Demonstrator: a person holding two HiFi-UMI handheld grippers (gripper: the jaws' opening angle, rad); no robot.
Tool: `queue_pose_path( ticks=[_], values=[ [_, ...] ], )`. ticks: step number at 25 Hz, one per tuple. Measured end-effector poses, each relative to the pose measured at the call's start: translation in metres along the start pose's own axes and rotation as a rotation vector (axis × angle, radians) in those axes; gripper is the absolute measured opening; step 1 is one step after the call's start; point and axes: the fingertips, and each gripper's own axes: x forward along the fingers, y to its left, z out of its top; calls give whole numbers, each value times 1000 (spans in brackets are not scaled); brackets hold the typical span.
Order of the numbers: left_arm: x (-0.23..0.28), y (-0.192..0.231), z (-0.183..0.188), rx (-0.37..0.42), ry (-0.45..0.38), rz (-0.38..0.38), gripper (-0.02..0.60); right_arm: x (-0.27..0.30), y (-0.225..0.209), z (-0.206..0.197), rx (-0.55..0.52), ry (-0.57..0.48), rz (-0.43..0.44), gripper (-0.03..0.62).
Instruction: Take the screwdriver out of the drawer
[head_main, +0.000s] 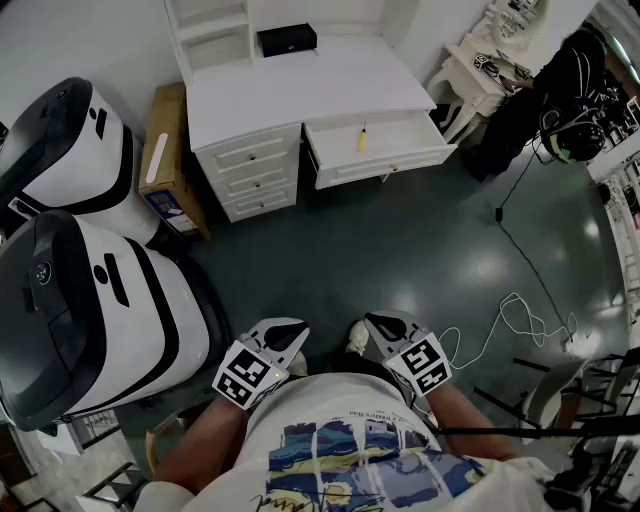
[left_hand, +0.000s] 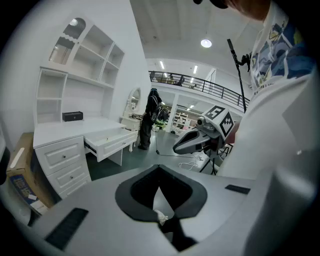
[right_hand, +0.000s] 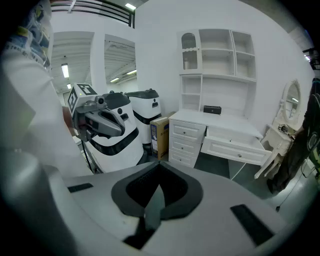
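A yellow screwdriver (head_main: 362, 138) lies in the open white drawer (head_main: 378, 150) of a white desk (head_main: 310, 85) far ahead of me. Both grippers hang close to my body, far from the desk. My left gripper (head_main: 285, 340) is shut with nothing in it, and my right gripper (head_main: 380, 328) is shut and empty too. The left gripper view shows the open drawer (left_hand: 107, 141) at a distance and the right gripper (left_hand: 200, 140) beside it. In the right gripper view the drawer (right_hand: 235, 147) stands open, with the left gripper (right_hand: 102, 121) at the left. The screwdriver is hidden in both gripper views.
Two large white-and-black machines (head_main: 80, 300) stand at the left, with a cardboard box (head_main: 170, 160) against the desk's drawer stack (head_main: 250, 170). A white cable (head_main: 510, 325) lies on the dark floor at the right. A dark-clothed person (head_main: 560, 80) and a small white table (head_main: 480, 65) are at the far right.
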Motion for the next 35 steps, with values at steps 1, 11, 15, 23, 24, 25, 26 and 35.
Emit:
queue_pose_path(
  ticks=[1, 11, 15, 23, 24, 25, 26, 35],
  values=[
    [0, -2, 0, -1, 0, -6, 14, -1, 1, 0, 3, -1, -3, 25],
    [23, -7, 6, 9, 18, -68, 14, -14, -18, -9, 74, -11, -50, 25],
    [52, 1, 22, 22, 28, -78, 14, -8, -52, -12, 111, -22, -43, 25],
    [147, 37, 84, 40, 60, -47, 15, 1, -178, 8, 109, -117, -52, 61],
    [160, 44, 93, 37, 65, -35, 15, 2, -196, 7, 114, -119, -56, 125],
    [174, 53, 102, 33, 70, -22, 15, 3, -212, 7, 117, -120, -59, 152],
    [186, 63, 111, 28, 74, -11, 15, 4, -228, 6, 117, -122, -62, 152],
    [280, 132, 159, -62, 121, 84, 25, -1, -329, -15, 161, -127, -93, 149]
  ],
)
